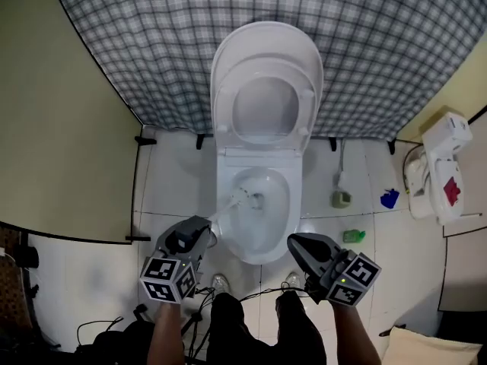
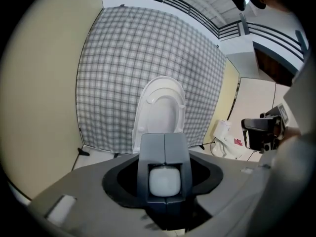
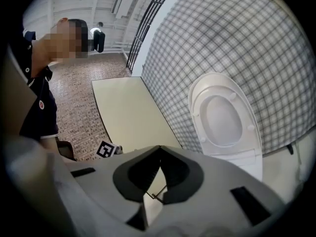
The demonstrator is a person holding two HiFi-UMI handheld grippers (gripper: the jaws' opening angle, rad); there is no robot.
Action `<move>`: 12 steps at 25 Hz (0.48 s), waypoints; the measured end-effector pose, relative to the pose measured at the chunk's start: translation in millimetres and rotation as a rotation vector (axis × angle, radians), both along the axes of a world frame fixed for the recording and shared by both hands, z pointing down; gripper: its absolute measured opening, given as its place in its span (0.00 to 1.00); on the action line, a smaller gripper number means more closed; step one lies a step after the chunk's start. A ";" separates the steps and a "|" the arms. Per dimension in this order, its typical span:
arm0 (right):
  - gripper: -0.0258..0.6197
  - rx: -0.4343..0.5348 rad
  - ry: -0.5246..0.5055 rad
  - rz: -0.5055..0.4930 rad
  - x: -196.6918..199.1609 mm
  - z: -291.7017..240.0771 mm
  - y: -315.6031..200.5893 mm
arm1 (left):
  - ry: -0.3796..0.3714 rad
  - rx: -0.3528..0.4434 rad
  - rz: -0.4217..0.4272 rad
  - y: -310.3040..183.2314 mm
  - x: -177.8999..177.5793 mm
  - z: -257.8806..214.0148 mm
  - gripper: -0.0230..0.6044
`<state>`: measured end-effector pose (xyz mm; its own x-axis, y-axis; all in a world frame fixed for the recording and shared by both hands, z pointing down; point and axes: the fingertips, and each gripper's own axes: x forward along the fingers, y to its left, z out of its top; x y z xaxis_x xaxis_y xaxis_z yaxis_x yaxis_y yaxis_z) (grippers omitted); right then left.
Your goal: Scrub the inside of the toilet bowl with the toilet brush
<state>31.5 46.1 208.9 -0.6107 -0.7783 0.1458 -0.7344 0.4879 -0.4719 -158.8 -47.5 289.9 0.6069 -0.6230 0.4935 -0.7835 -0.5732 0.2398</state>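
Status: the white plastic toilet brush (image 1: pixel 234 205) is in the left hand-held gripper (image 1: pixel 207 233). In the left gripper view the jaws are closed round the rounded white handle end (image 2: pixel 164 180), tips meeting above it, so the grip looks firm.

The right hand-held gripper (image 1: pixel 295 243) is at lower right of the head view, beside the front of the bowl. Its jaws are together at the tips (image 3: pixel 158 151) with nothing between them, so it is idle.

The white ceramic toilet bowl (image 1: pixel 292 204) is at centre frame, with the white seat and lid (image 1: pixel 266 59) raised against the grey plaid backdrop (image 1: pixel 152 44). The brush runs up and to the right from the left hand-held gripper. Its head is at the upper left of the bowl's inside, near the water. I can't tell if the bristles are touching the porcelain.

Progress, as a judgement:
- Done: 1, lid up; 2, brush picked up; 3, brush head inside the bowl.
- Left: most of the scrubbing. There is no foam and there are no marks to show how much of the wall is covered. The right side and front of the bowl look untouched, but that's weak evidence.

Small blue (image 1: pixel 389 198) and green (image 1: pixel 354 236) items are on the white tiled floor (image 1: pixel 175 181) to the right, well clear of the bowl.
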 end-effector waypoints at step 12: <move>0.04 -0.063 0.010 0.066 55.2 44.7 12.9 | -0.038 -0.085 0.083 -5.6 115.7 95.1 0.39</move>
